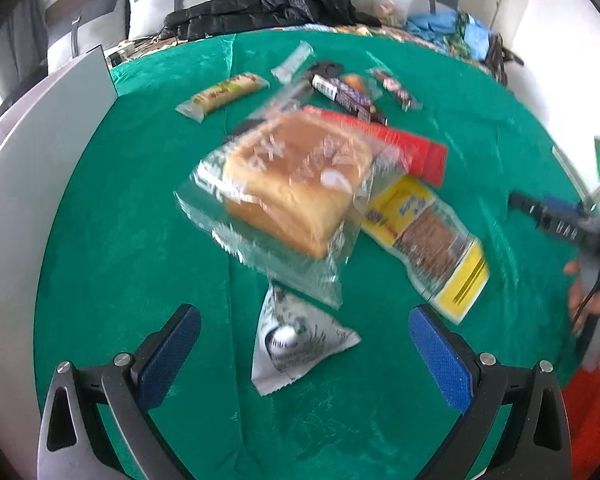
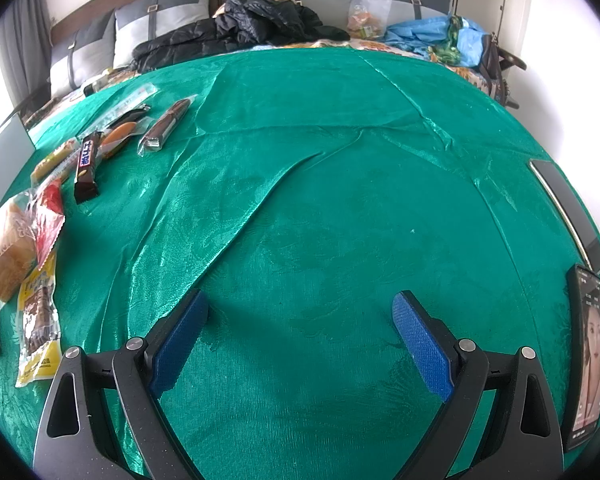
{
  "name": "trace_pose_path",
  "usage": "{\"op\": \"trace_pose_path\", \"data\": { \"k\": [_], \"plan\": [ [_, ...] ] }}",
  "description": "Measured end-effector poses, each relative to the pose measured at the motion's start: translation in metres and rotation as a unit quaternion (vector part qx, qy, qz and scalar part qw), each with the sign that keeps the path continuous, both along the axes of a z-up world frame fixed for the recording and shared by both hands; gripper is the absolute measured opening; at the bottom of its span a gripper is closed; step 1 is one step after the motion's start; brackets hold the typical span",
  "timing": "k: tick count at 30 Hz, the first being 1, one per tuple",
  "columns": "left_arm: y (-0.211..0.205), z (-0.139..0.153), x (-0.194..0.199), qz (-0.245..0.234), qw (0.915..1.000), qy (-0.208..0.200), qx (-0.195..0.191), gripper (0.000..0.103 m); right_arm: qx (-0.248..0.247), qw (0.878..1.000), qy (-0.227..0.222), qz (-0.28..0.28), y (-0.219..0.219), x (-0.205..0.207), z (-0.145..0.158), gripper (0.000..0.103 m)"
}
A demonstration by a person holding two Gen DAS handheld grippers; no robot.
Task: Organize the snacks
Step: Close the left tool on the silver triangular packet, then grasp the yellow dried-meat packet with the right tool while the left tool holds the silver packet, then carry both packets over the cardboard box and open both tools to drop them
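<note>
Several snacks lie jumbled on the green cloth (image 2: 320, 184), all toward its left side: a bagged bread loaf (image 1: 296, 184) overlapping a red packet (image 1: 416, 152) and a yellow cracker pack (image 1: 432, 236), with a small white triangular pouch (image 1: 292, 336) just in front of the loaf and a few bars (image 1: 224, 94) farther back. The left gripper (image 1: 304, 356) hangs over that pile with its blue pads spread wide and nothing between them; the white pouch sits roughly between the fingers' line. The right gripper (image 2: 300, 340) is also wide open and empty, over bare cloth well apart from the snacks (a phone (image 2: 586, 356) lies near its right side).

I judge the sorting as barely begun. The 1 sensible first pick is the white pouch: lower the left gripper straight down, centre the pouch between the pads, and close on its thicker middle, not a thin sealed edge. Avoid snagging the loaf's loose plastic wrap, which touches or nearly touches the pouch.
</note>
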State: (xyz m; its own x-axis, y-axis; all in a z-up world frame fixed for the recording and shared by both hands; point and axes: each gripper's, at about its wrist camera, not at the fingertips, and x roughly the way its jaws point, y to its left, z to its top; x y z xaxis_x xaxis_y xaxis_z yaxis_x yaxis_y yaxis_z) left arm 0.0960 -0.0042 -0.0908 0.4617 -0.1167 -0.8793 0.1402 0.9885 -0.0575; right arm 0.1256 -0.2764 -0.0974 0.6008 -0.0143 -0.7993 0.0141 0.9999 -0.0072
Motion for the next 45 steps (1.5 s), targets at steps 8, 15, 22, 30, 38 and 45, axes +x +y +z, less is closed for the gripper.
{"op": "trace_pose_path", "data": {
  "k": [8,15,22,30,38,45],
  "plan": [
    [0.011,-0.004,-0.006,0.016,0.9998,-0.005,0.013,0.045,0.000,1.000,0.000,0.000,0.000,0.000,0.000,0.096],
    [0.043,0.009,-0.034,0.054,0.9980,-0.026,-0.017,0.044,0.000,1.000,0.000,0.000,0.000,0.000,0.000,0.096],
    [0.066,0.032,-0.045,0.076,0.9943,-0.055,-0.052,0.044,0.073,0.997,-0.030,0.025,-0.002,-0.019,0.013,0.094],
    [0.080,0.041,-0.062,0.079,0.9903,-0.081,-0.080,0.044,0.132,0.979,0.029,0.155,0.098,-0.048,0.041,0.094],
    [0.101,0.050,-0.083,0.087,0.9856,-0.104,-0.101,0.044,0.006,0.975,0.142,0.169,0.179,-0.003,0.003,0.092],
    [0.109,0.041,-0.083,0.091,0.9834,-0.096,-0.125,0.044,0.080,0.971,0.169,0.148,0.148,-0.014,0.022,0.019]
  ]
}}
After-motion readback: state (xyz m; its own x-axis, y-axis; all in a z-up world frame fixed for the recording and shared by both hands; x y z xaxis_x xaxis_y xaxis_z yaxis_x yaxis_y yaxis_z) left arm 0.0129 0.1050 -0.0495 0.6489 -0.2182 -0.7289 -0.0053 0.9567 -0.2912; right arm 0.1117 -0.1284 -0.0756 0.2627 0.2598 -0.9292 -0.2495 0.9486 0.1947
